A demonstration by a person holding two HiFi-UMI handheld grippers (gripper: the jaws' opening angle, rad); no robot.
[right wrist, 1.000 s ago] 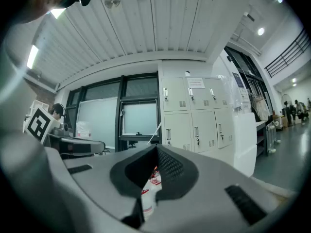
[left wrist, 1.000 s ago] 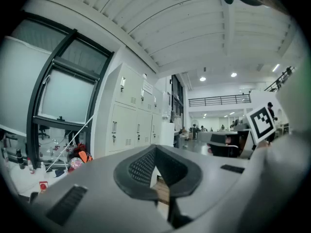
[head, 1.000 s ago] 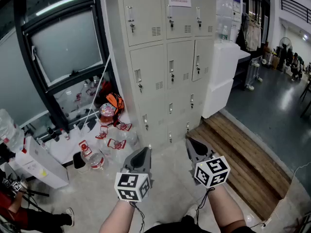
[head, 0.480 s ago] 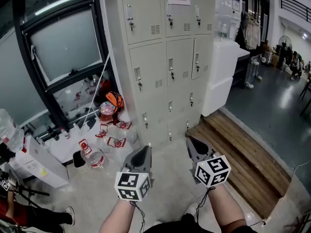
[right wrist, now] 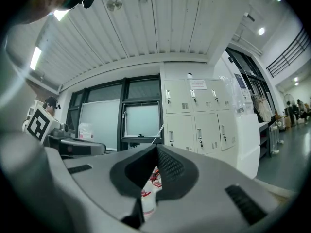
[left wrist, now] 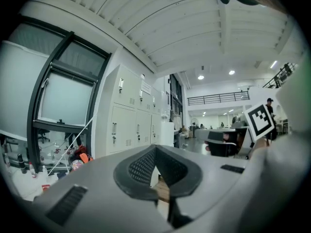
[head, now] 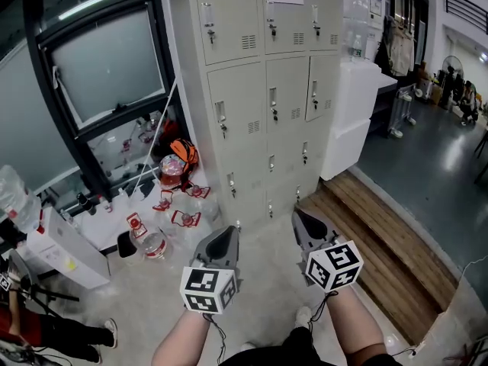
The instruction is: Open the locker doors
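A tall beige locker cabinet stands ahead, three columns wide, with every door closed and small key handles on each. It also shows in the left gripper view and the right gripper view, well beyond the jaws. My left gripper and right gripper are held side by side low in the head view, pointing level at the cabinet's bottom rows from a distance. Both are shut, tips meeting, with nothing between them.
A raised wooden platform runs along the right of the floor. Bottles and red-labelled clutter lie at the cabinet's left foot under a dark-framed window. A white unit adjoins the lockers' right side; a white box sits lower left.
The head view has shifted a little, so the lockers sit slightly lower and to the right in the picture. Both grippers keep their places and stay shut.
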